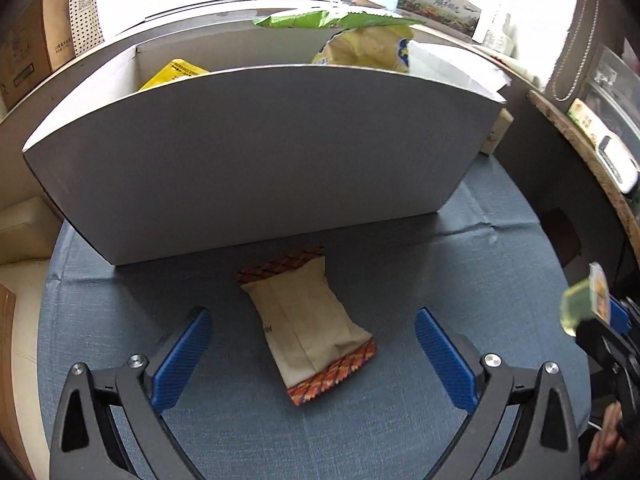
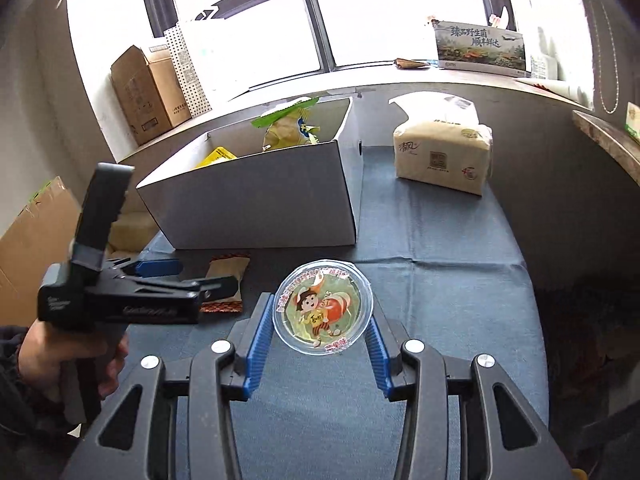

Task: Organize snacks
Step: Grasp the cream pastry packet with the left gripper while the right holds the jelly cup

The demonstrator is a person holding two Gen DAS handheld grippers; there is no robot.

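On the blue-clothed tabletop (image 1: 460, 280), going L to R: the left gripper (image 1: 312, 354) has its fingers spread wide w/ the beige snack packet (image 1: 310, 326) lying flat between them, just in front of the white box (image 1: 248, 152). To its R, the right gripper (image 2: 318, 346) pinches a round jelly cup (image 2: 322, 306) by its sides, clear of the cloth. Best approach, imo: lower the left straight down, close across the packet's narrow width, then lift over the box's front wall; keep the cup level going in.
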